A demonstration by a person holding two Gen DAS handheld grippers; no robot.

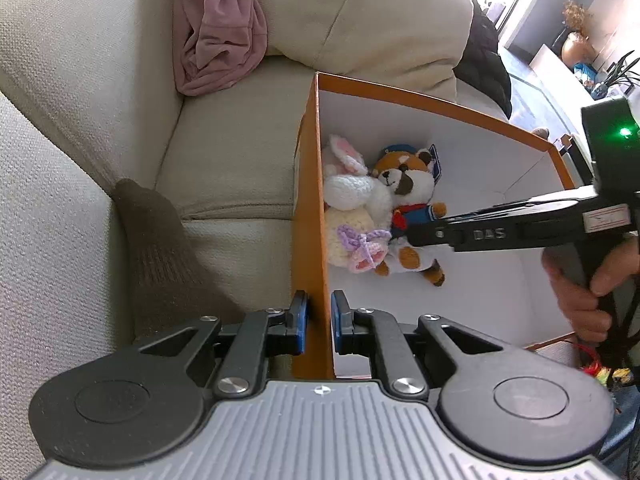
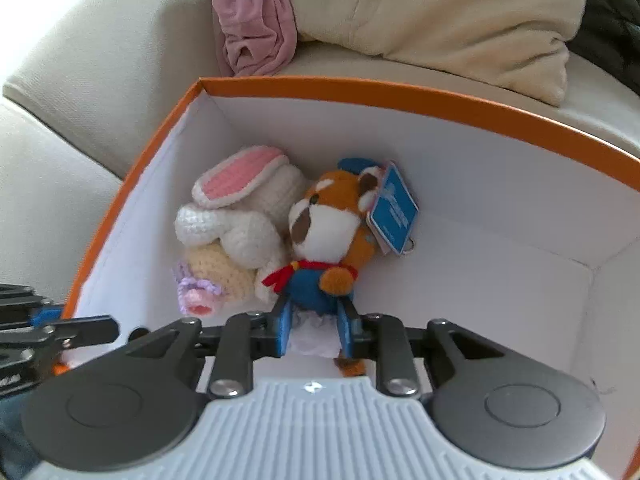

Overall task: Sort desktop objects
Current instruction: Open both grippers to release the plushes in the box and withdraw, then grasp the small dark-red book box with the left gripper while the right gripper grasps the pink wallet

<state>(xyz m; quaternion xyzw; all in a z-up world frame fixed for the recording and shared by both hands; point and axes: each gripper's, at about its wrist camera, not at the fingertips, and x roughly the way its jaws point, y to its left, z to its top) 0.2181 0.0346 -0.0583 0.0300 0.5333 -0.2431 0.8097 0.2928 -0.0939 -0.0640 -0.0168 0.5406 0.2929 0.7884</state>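
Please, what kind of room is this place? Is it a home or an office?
Most likely a home living room. An orange box with plush toys stands on a cream sofa; a pink garment lies by the cushions, and a vase and plants stand near a bright window behind.

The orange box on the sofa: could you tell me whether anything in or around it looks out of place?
Nothing looks damaged or spilled. The fox plush and crocheted bunny lie piled in one corner of the orange box, and a pink garment sits crumpled on the sofa.

My right gripper hides the fox toy's lower body, and the box's right corner is cut off.
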